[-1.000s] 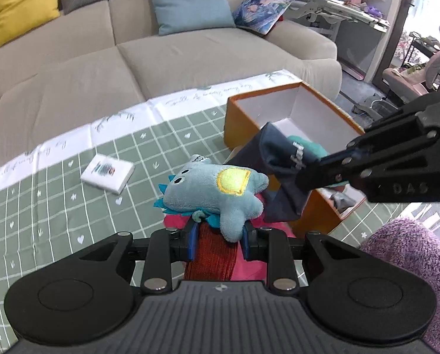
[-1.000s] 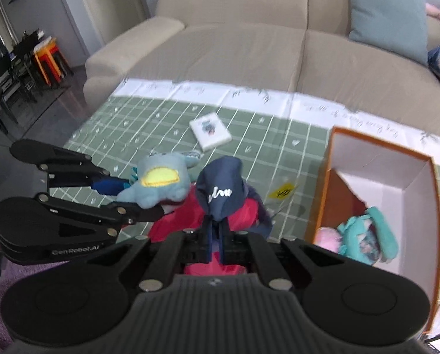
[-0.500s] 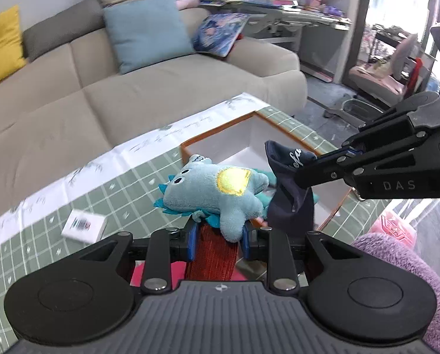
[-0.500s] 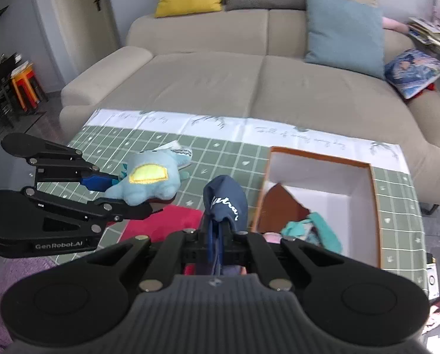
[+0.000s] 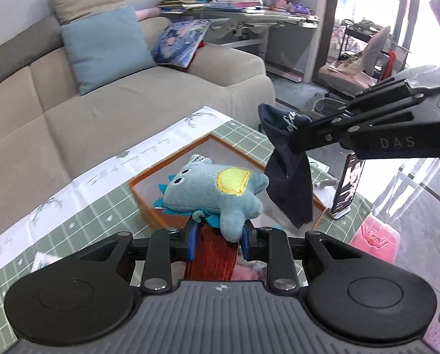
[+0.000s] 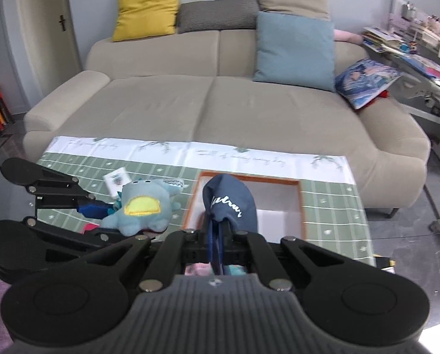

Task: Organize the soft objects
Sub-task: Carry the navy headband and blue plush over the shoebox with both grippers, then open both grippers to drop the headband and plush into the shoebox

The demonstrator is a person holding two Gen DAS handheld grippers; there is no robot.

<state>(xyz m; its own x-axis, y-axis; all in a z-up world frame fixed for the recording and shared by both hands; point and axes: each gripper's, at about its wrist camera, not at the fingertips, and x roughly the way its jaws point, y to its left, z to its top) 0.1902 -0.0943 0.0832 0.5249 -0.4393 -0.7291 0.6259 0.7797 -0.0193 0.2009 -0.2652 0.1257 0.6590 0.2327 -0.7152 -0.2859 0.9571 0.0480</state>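
Note:
My left gripper is shut on a light blue plush monster with a yellow belly patch, held in the air over the near left edge of the orange box. My right gripper is shut on a navy cloth with white lettering, hanging above the box. In the left wrist view the right gripper reaches in from the right with the navy cloth dangling. In the right wrist view the left gripper holds the plush at the left. A red cloth lies on the table below.
The table wears a green checked cloth with a white border. A small white card box lies at left. A phone on a stand is right of the orange box. A beige sofa with cushions stands behind the table.
Both grippers have risen and moved towards the orange box, carrying the plush and the navy cloth. The box now lies under both of them. Both grips are unchanged.

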